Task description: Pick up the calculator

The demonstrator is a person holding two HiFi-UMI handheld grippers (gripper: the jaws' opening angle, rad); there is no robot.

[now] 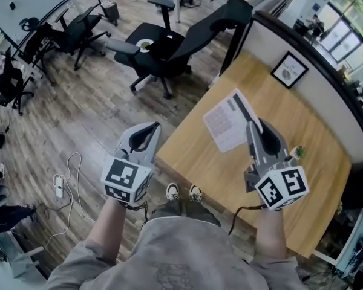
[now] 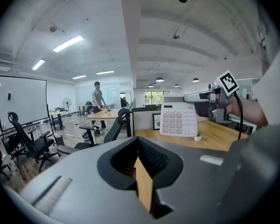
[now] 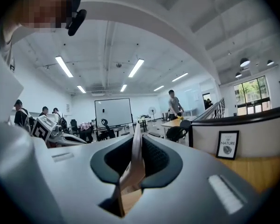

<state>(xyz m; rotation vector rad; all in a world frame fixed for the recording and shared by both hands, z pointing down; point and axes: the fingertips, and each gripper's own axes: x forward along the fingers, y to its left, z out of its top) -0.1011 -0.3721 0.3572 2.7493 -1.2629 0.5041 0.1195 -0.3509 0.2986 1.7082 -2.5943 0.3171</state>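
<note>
The white calculator [image 1: 227, 122] hangs above the wooden desk [image 1: 302, 186], its right edge pinched in my right gripper [image 1: 252, 125]. In the right gripper view the calculator [image 3: 136, 157] shows edge-on as a thin pale slab with the jaws shut on it. From the left gripper view the calculator [image 2: 178, 119] faces me with its keys, and the right gripper [image 2: 198, 97] clamps its top right corner. My left gripper [image 1: 150, 127] is held up over the floor left of the desk, jaws together with nothing in them.
A framed picture [image 1: 289, 69] leans on the partition at the desk's far side. A tiny potted plant [image 1: 299, 153] stands beside my right gripper. A black office chair [image 1: 169, 47] is beyond the desk corner. A power strip [image 1: 59, 186] lies on the floor.
</note>
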